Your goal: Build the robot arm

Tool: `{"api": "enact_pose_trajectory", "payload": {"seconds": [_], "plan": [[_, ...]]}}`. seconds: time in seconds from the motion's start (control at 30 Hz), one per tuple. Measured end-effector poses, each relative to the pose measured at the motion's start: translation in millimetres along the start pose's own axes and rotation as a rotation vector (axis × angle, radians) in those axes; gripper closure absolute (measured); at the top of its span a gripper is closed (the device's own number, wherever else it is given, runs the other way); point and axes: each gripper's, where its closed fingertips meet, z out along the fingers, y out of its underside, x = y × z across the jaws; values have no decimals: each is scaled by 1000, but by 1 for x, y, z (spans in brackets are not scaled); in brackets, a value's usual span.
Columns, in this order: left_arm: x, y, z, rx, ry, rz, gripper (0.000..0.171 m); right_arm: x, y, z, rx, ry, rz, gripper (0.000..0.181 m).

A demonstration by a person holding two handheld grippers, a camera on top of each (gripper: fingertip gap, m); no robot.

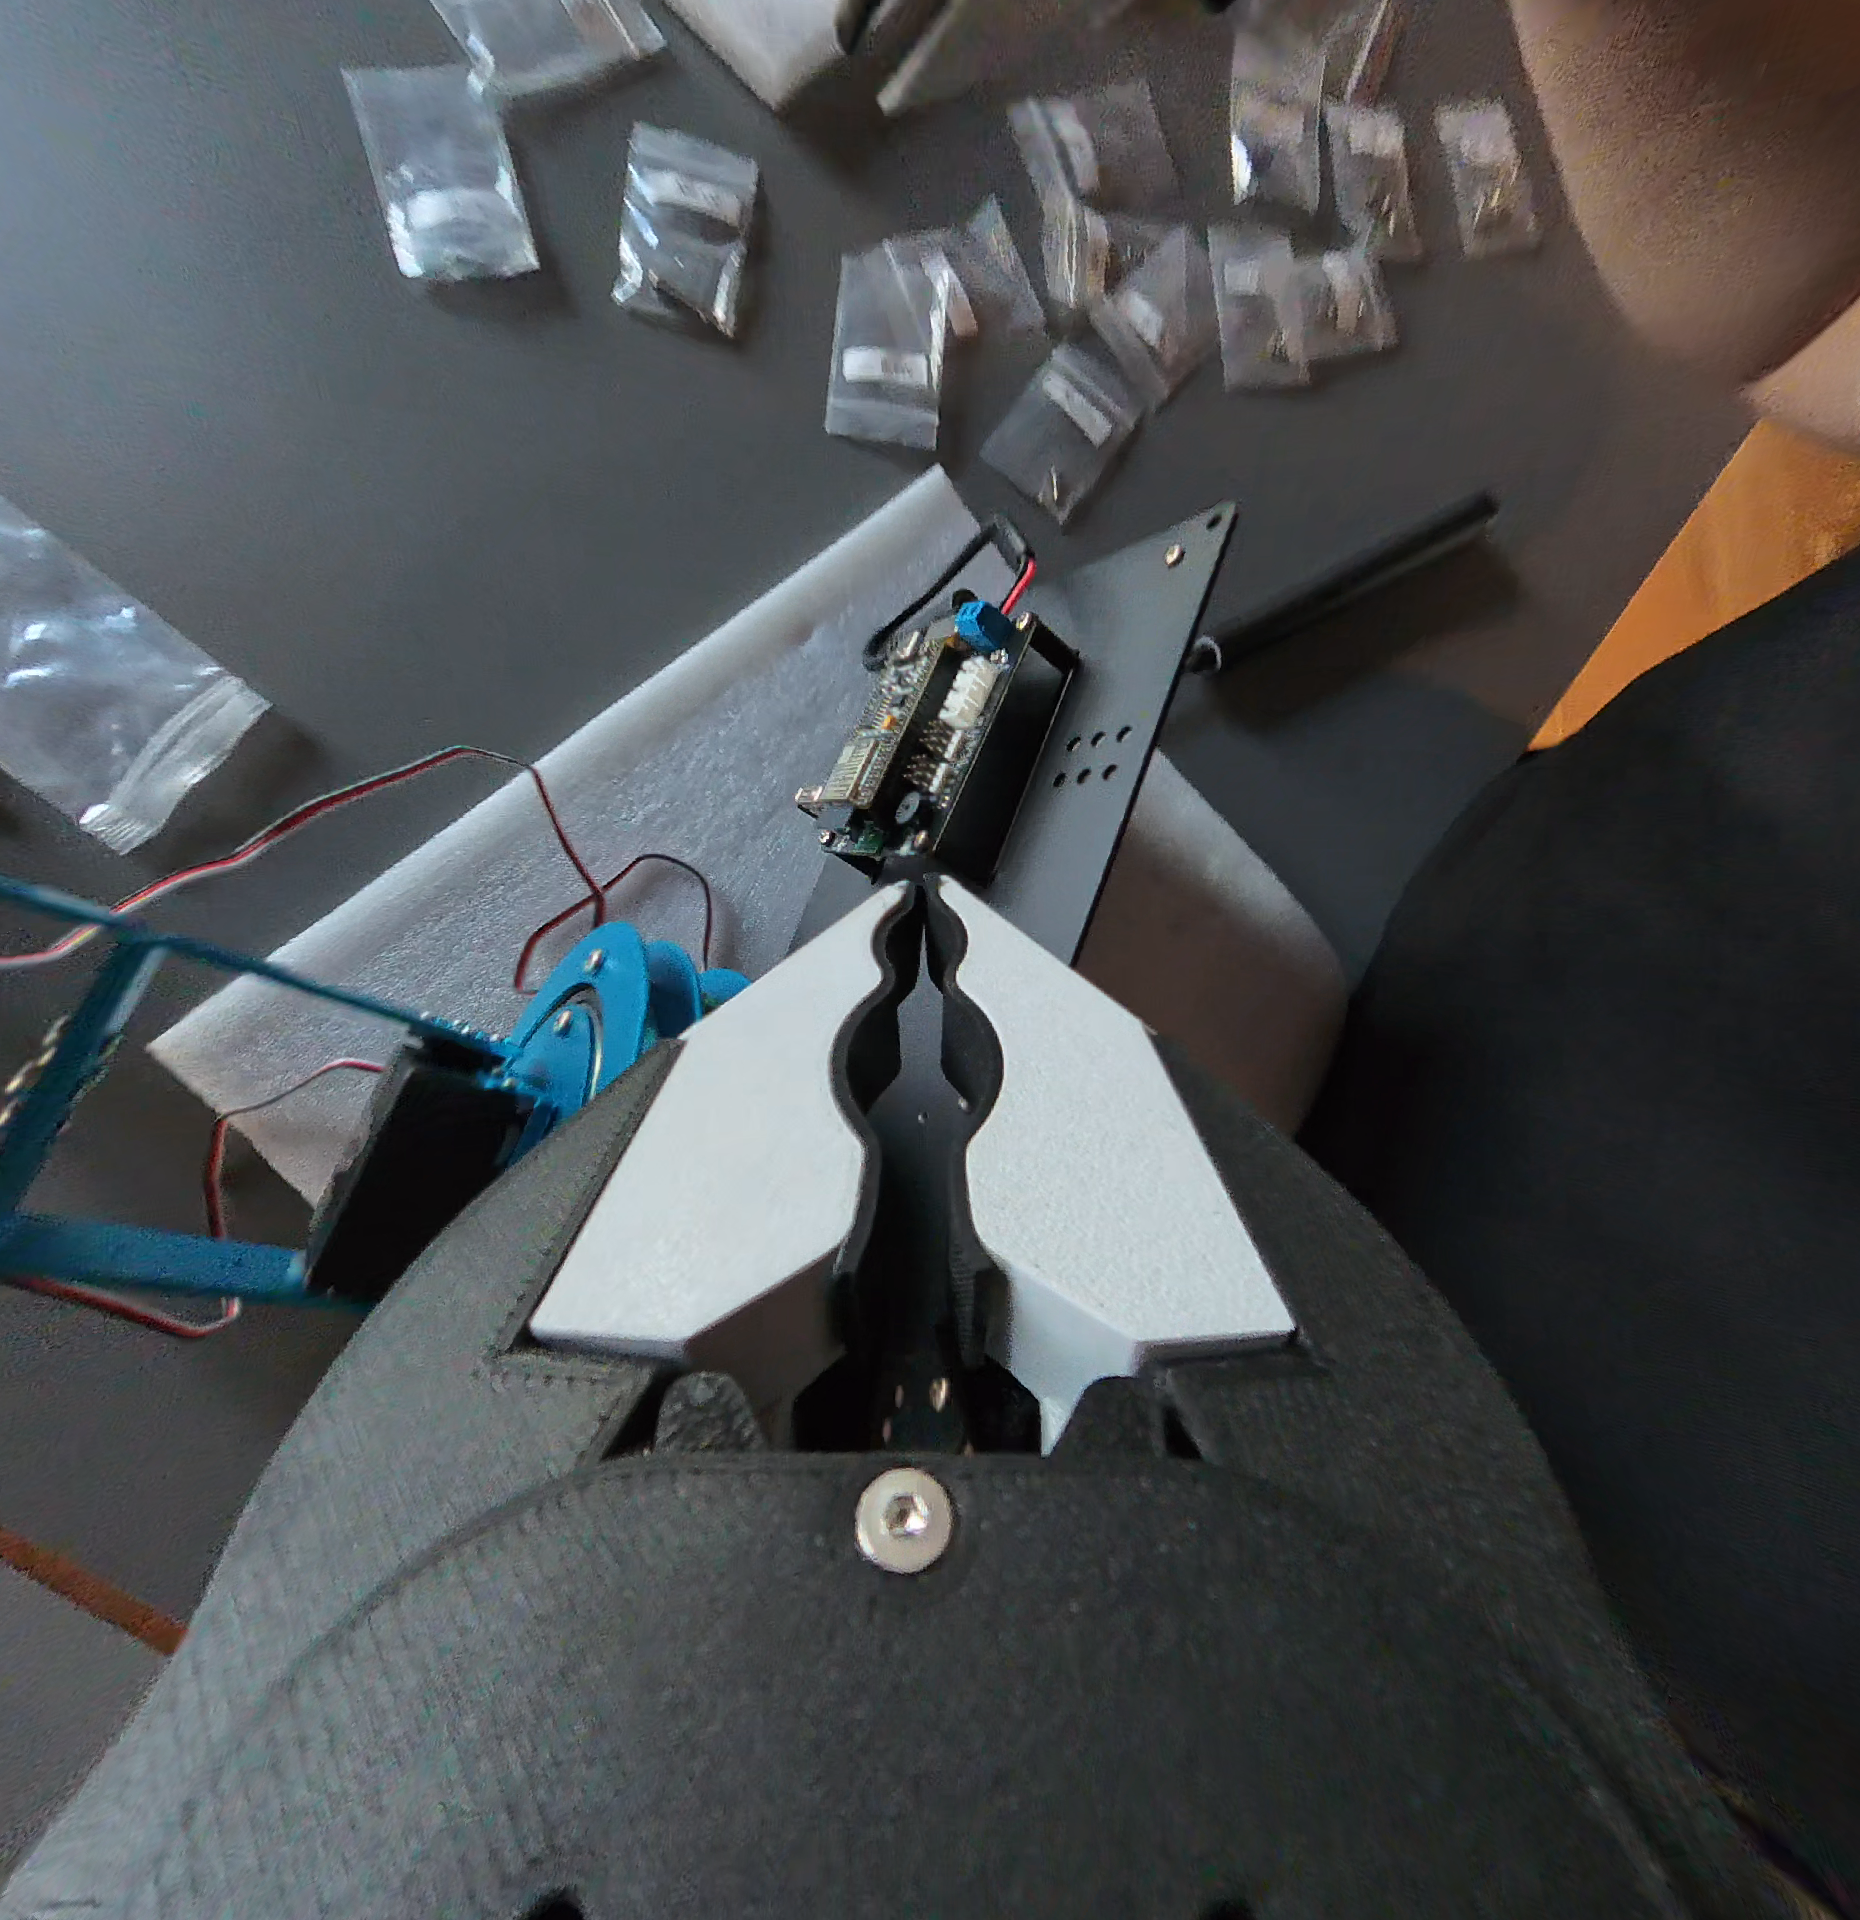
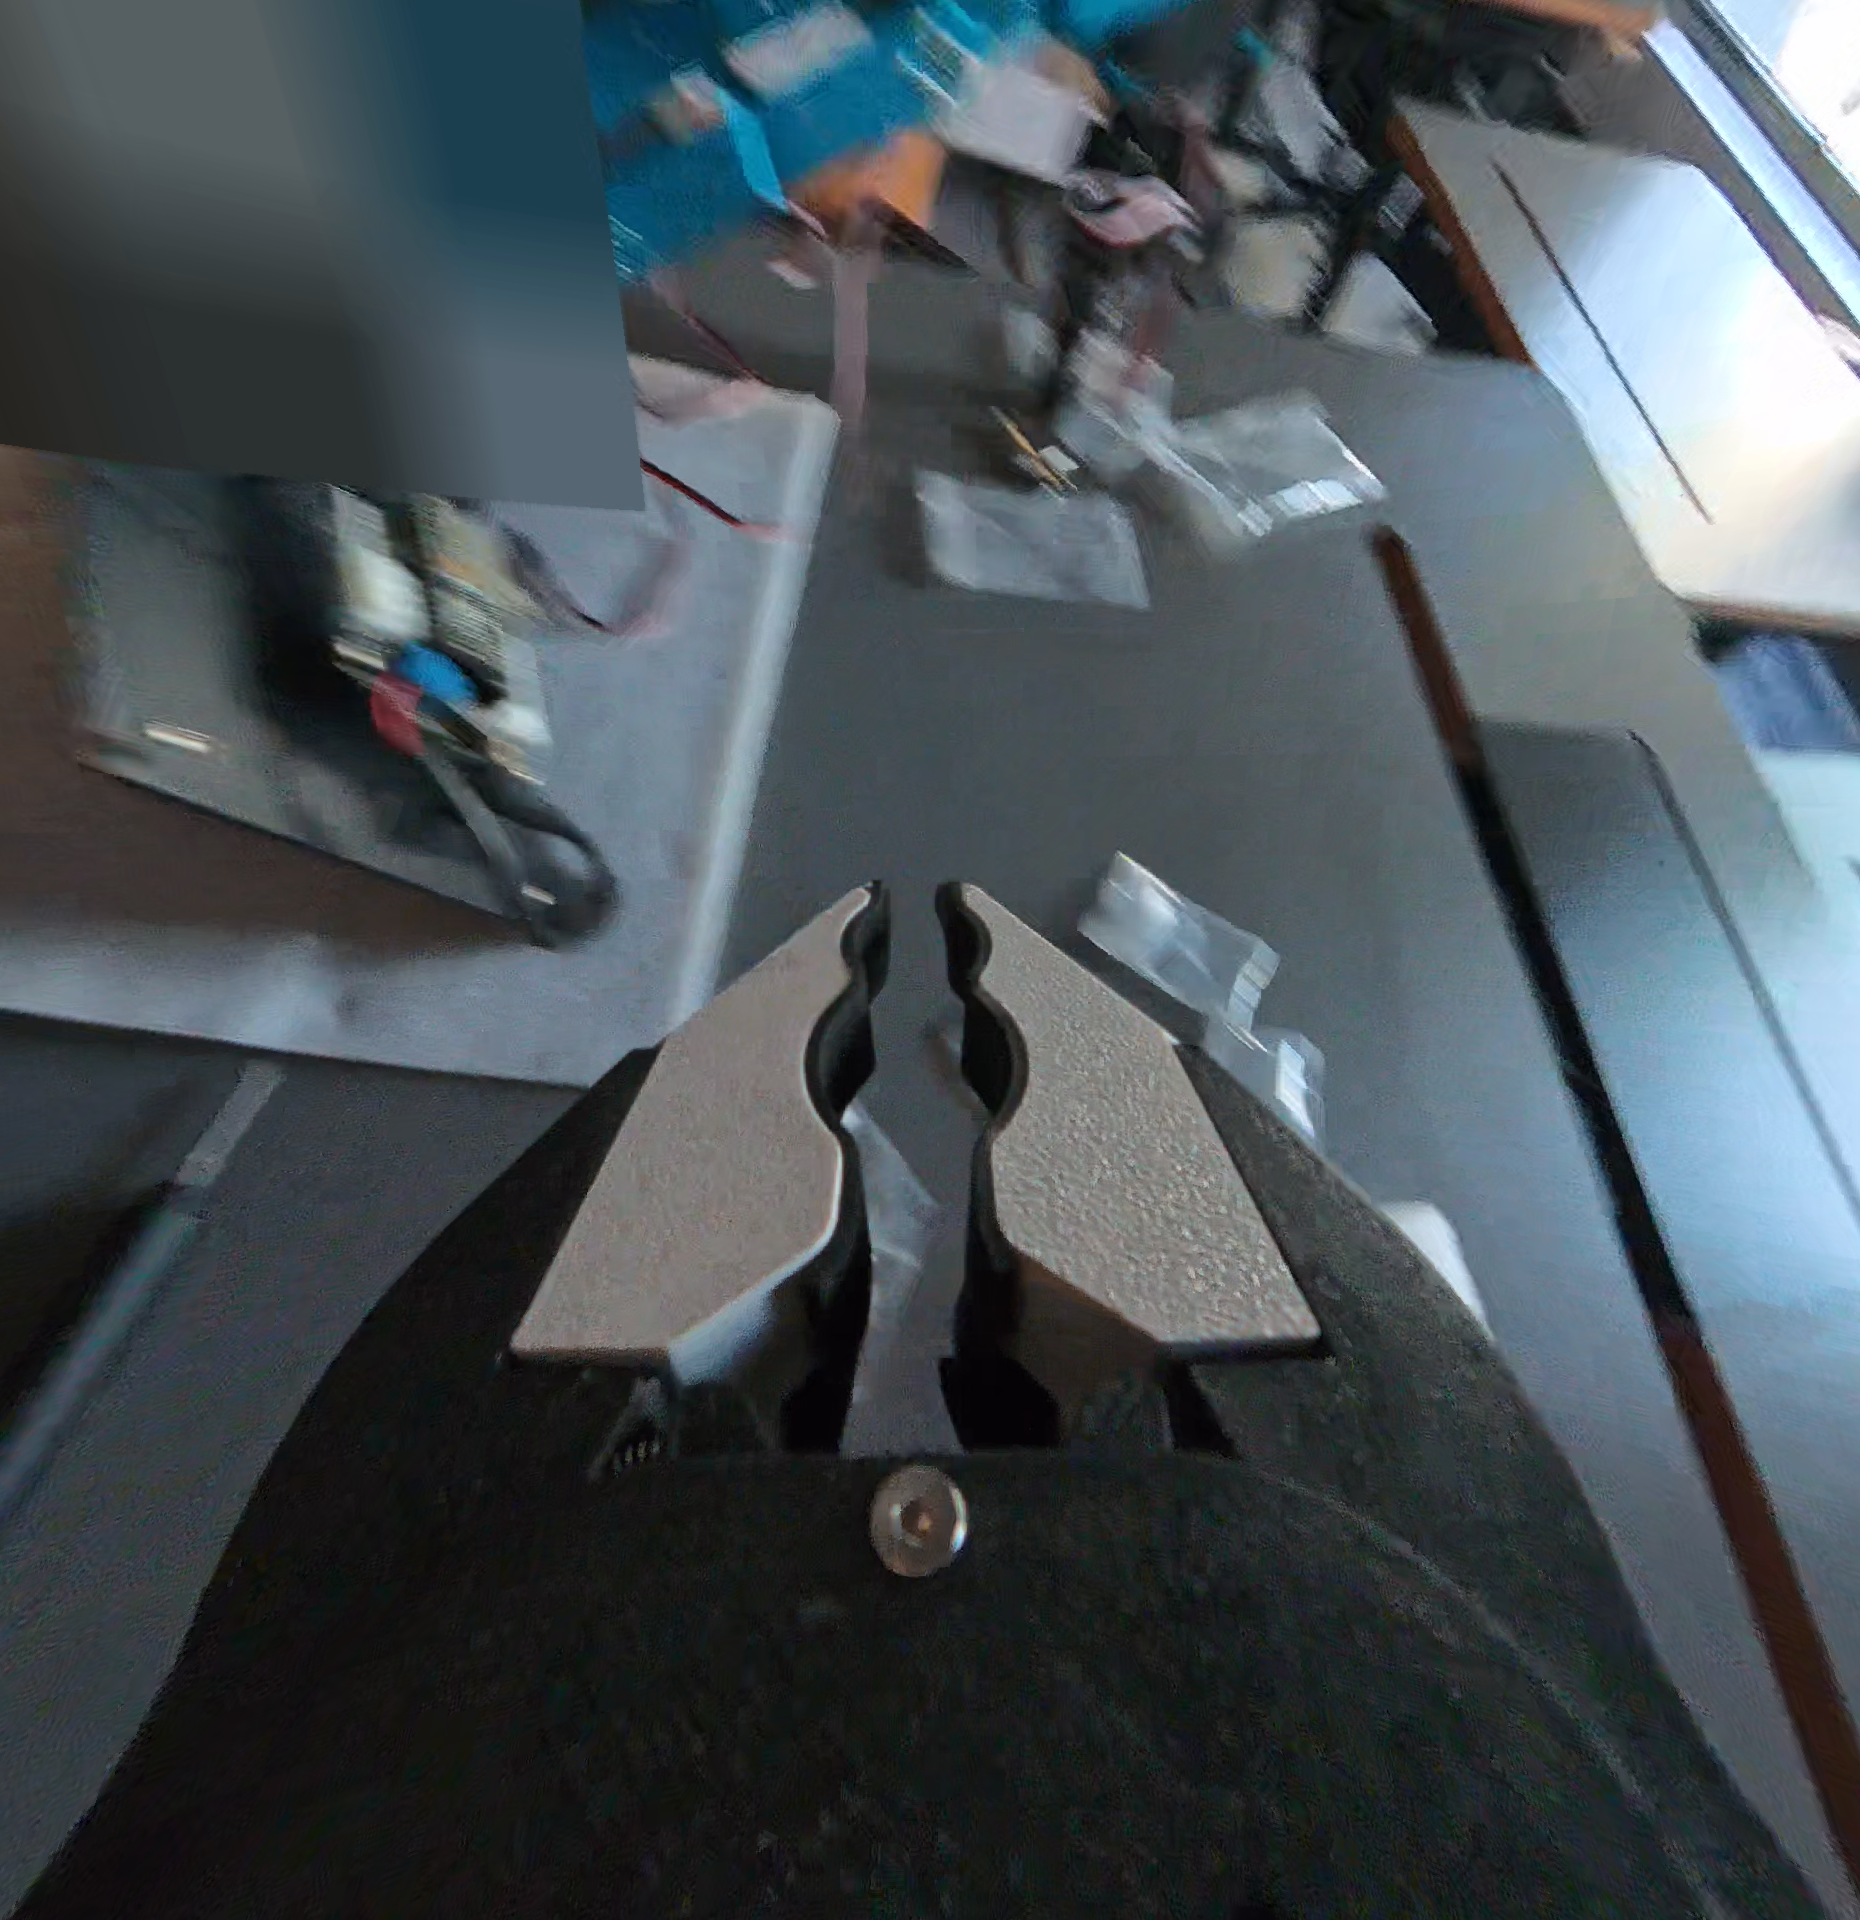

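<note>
Left gripper (image 1: 924,896): jaws pinched on near edge of black plate (image 1: 1123,727), which carries circuit board (image 1: 921,727), blue servo frame (image 1: 95,1101) at left; right gripper (image 2: 912,904): jaws slightly parted, empty, above grey table (image 2: 1061,727), clear bags (image 2: 1180,951) just right
</note>
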Motion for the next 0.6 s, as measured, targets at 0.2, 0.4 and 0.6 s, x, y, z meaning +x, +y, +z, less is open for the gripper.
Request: {"api": "enact_pose_trajectory", "payload": {"seconds": [0.2, 0.4, 0.6], "plan": [[-7, 2, -32, 105, -75, -60, 171, 85, 86, -7, -343, 122, -38, 173], [-11, 16, -55, 141, -154, -107, 171, 130, 144, -34, -480, 105, 120, 176], [-14, 24, -63, 159, -169, -159, 171, 127, 158, -19, -447, -23, 78, 168]]}}
